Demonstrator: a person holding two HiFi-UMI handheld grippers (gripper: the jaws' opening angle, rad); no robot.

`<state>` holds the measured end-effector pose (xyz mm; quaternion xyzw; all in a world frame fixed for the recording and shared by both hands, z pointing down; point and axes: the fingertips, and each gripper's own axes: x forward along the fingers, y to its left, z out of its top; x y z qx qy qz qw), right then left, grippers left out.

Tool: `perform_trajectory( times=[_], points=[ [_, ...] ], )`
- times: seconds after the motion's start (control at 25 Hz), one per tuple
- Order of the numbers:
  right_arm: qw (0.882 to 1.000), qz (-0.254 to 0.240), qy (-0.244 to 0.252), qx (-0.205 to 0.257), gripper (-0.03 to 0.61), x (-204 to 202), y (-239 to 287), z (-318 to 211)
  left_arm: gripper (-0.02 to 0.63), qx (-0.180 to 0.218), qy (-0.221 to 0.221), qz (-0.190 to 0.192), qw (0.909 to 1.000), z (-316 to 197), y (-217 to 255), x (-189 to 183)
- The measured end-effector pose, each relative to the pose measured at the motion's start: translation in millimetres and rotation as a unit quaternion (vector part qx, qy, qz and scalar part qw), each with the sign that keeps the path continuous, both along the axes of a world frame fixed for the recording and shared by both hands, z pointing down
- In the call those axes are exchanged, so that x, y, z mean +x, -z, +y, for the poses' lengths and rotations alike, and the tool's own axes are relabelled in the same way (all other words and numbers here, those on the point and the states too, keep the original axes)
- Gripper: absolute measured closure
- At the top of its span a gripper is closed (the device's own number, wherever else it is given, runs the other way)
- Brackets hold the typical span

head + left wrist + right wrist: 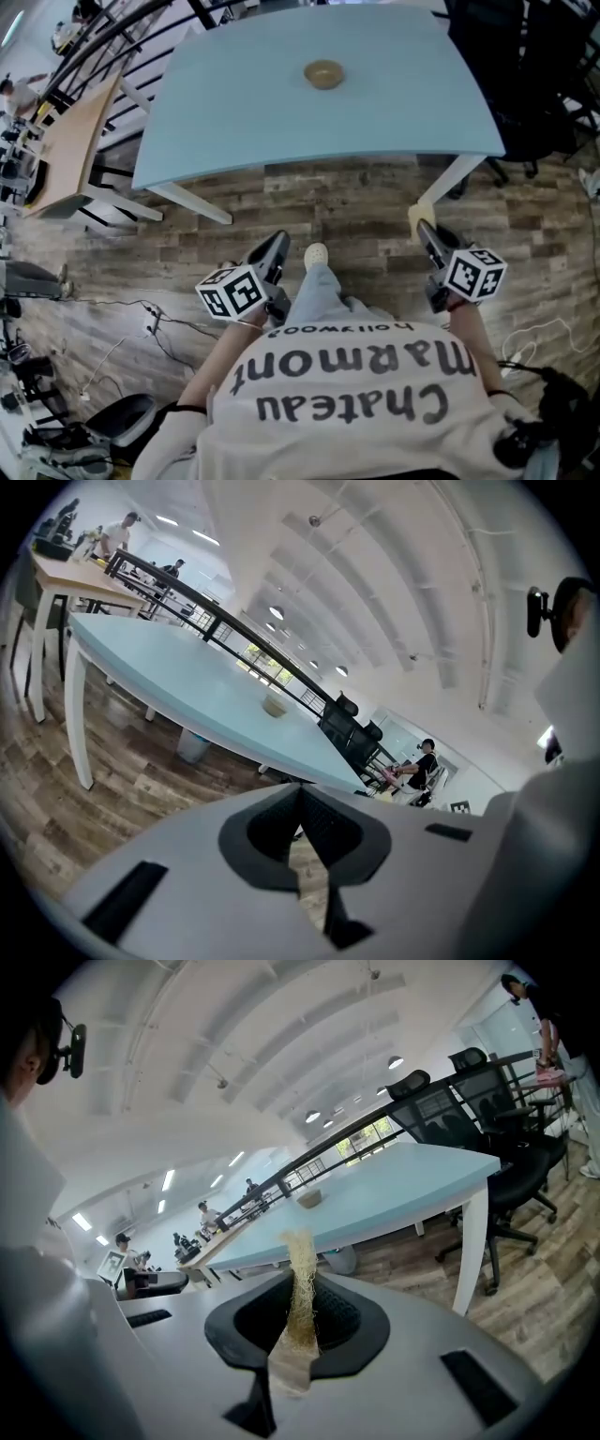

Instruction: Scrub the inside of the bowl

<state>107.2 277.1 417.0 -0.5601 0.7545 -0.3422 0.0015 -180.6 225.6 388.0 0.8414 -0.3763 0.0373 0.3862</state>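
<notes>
A small tan bowl (324,74) stands on the far middle of a light blue table (234,103); it also shows small in the left gripper view (274,705) and in the right gripper view (309,1198). Both grippers are held low in front of the person, well short of the table. My left gripper (277,246) (300,794) is shut with nothing between its jaws. My right gripper (424,232) (302,1288) is shut on a yellowish fibrous scrubber (300,1274), which sticks up past the jaws (419,214).
Wood-look floor lies between the person and the table. A wooden desk (66,150) stands at the left. Black office chairs (534,84) crowd the table's right end. Cables (141,319) trail on the floor at the left. The person's shoe (316,254) shows between the grippers.
</notes>
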Motion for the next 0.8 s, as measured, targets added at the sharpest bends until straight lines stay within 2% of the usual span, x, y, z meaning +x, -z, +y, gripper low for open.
perform_trajectory(
  times=[0.16, 0.32, 0.6, 0.8],
  points=[
    [1.000, -0.001, -0.013, -0.017, 0.515, 7.9, -8.1, -17.6, 0.611, 0.010, -0.024, -0.008, 0.9996, -28.5, -1.5, 24.0],
    [1.000, 0.000, -0.018, -0.012, 0.515, 9.4, 0.7, -55.6, 0.611, 0.014, -0.042, -0.005, 0.9990, -68.6, 8.8, 32.8],
    [0.999, -0.020, -0.039, 0.008, 0.515, -4.0, 16.5, -134.3, 0.611, 0.008, -0.047, -0.010, 0.9988, -141.8, 15.3, 15.1],
    [0.997, -0.029, -0.067, 0.011, 0.515, -3.1, 24.1, -176.2, 0.611, 0.019, -0.065, -0.007, 0.9977, -195.8, 27.4, 16.3]
  ],
)
